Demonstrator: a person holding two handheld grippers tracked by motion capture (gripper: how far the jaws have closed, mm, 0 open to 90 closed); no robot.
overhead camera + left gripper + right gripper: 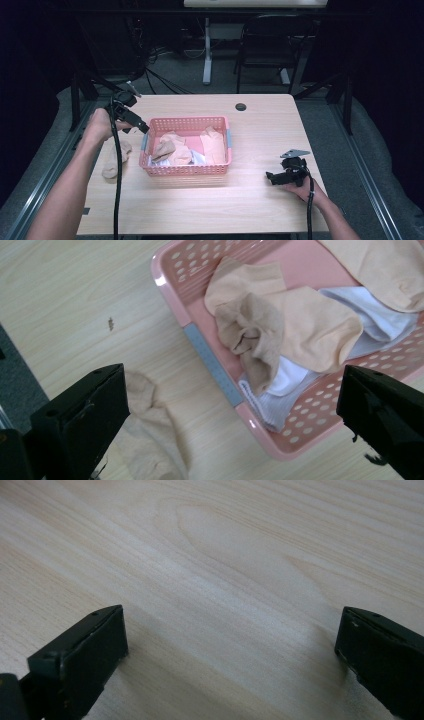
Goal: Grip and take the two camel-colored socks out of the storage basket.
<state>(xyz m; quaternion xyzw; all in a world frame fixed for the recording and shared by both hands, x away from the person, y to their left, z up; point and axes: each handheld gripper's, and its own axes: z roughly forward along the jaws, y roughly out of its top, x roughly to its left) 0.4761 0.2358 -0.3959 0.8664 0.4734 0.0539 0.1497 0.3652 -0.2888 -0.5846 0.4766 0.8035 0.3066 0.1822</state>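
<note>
The work in hand looks like emptying socks from the pink perforated plastic basket (pixel 186 170) onto the pale wooden counter (pixel 250 200), one at a time. One tan sock (pixel 116 159) already lies on the counter just left of the basket, and the left gripper (pixel 142 126) hangs over the basket's left rim with its fingers (pixel 80 415) spread wide and holding nothing. I judge this to be the reach for the next sock.

In the left gripper view, the basket holds a crumpled beige sock (pixel 255 340) on top near the grey handle strip (pixel 215 367), a white ribbed sock (pixel 280 400) partly under it, and another pale peach sock (pixel 380 270) toward the far end (how many lie beneath, I cannot tell).

The next move probably calls for lowering the left gripper onto the bunched fold of the crumpled beige sock, closing on that alone without pinching the white one under it or catching the rim.

The right gripper (pixel 272 177) rests low on the counter, well apart to the right of the basket, its fingers (pixel 80 660) wide open over bare wood.
</note>
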